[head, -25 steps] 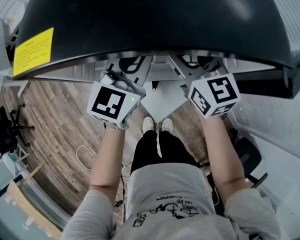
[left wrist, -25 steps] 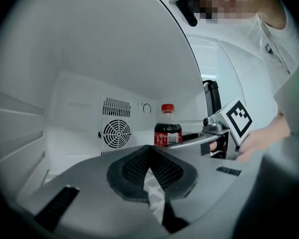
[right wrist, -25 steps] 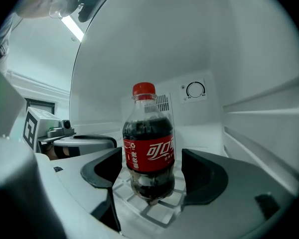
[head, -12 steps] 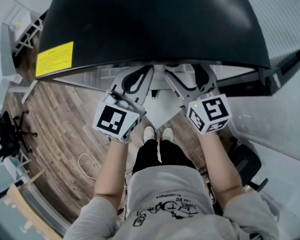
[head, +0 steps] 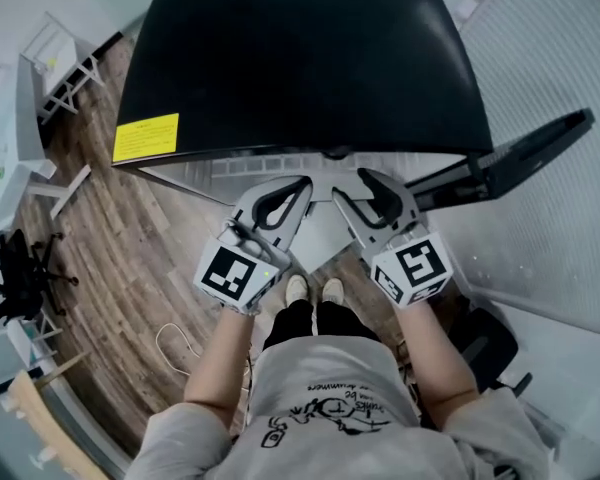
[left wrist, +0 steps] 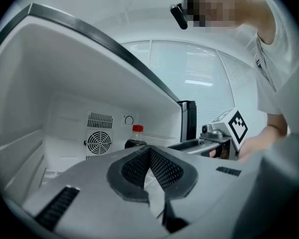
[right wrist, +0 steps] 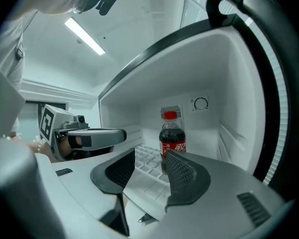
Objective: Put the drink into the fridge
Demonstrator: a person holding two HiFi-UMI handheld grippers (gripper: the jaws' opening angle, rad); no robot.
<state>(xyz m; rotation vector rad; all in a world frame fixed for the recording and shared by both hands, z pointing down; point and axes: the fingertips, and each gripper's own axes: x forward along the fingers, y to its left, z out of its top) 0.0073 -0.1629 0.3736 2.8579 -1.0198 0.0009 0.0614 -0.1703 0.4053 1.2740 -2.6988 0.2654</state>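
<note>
The drink, a dark cola bottle (right wrist: 172, 137) with a red cap and red label, stands upright on the white shelf inside the open fridge (right wrist: 224, 83), apart from both grippers. In the left gripper view the bottle (left wrist: 136, 138) shows at the back by the fan grille. My right gripper (right wrist: 150, 158) is open with nothing between its pads; its jaws have just been closing. My left gripper (left wrist: 149, 152) is shut and empty. In the head view both the left gripper (head: 302, 184) and the right gripper (head: 348, 186) sit just in front of the black fridge top (head: 300, 58).
The fridge door (head: 525, 148) stands open at the right. A yellow label (head: 145, 138) sits on the fridge top. An office chair (head: 20, 268) and a white rack (head: 55, 63) stand at the left, and a cable (head: 175, 343) lies on the wooden floor.
Both grippers have drawn back out from under the fridge top toward the person. The right jaws have narrowed. The head view now takes in the whole fridge top.
</note>
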